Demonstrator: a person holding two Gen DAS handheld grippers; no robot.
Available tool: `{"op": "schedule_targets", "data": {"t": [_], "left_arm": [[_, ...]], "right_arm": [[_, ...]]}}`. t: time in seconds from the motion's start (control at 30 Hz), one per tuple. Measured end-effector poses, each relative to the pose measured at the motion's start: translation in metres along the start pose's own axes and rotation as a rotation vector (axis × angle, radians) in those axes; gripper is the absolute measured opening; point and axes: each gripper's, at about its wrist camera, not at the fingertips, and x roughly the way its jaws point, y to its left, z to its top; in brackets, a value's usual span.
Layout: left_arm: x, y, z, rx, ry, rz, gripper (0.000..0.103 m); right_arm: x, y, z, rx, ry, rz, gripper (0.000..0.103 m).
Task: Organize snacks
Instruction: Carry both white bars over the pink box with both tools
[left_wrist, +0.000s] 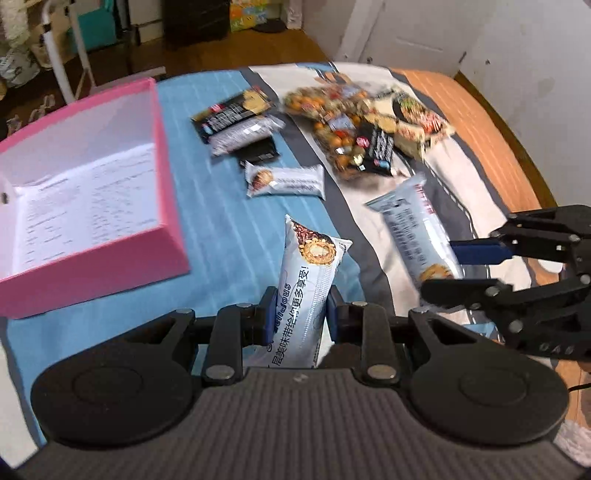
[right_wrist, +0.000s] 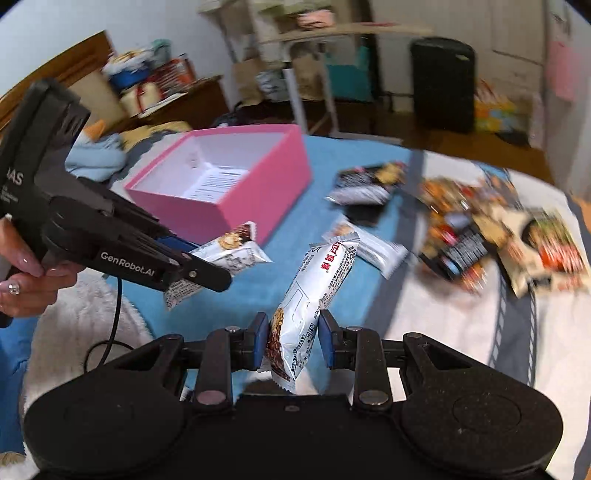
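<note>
Bedroom clutter lies behind a bed with a blue cover. On it, to your left, sits an open pink box, with loose snack packets beside it. Your left hand-held gripper grips a white snack bar, raised above the bed. Your right hand-held gripper pinches another white bar, also raised.

Setting: home bedroom | Evidence: blue-and-orange patterned bedsheet, brown wooden plank floor, white panelled door, cluttered white metal-legged table
</note>
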Motion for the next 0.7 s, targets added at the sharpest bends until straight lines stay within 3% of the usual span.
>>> {"op": "schedule_targets", "data": {"t": [0.27, 0.53, 0.7], "left_arm": [[-0.047, 0.042, 0.003, -0.047, -0.038, 0.06, 0.026], [-0.068, 0.104, 0.018, -0.129, -0.072, 0.117, 0.026], [-0.059, 0.138, 0.037, -0.19, -0.128, 0.163, 0.026]], "right_arm": [[0.018, 0.04, 0.058, -0.117, 0.039, 0.065, 0.033], [0.054, 0.068, 0.111, -0.187, 0.06, 0.127, 0.033], [0.095, 0.077, 0.14, -0.367, -0.009, 0.038, 0.033]]}}
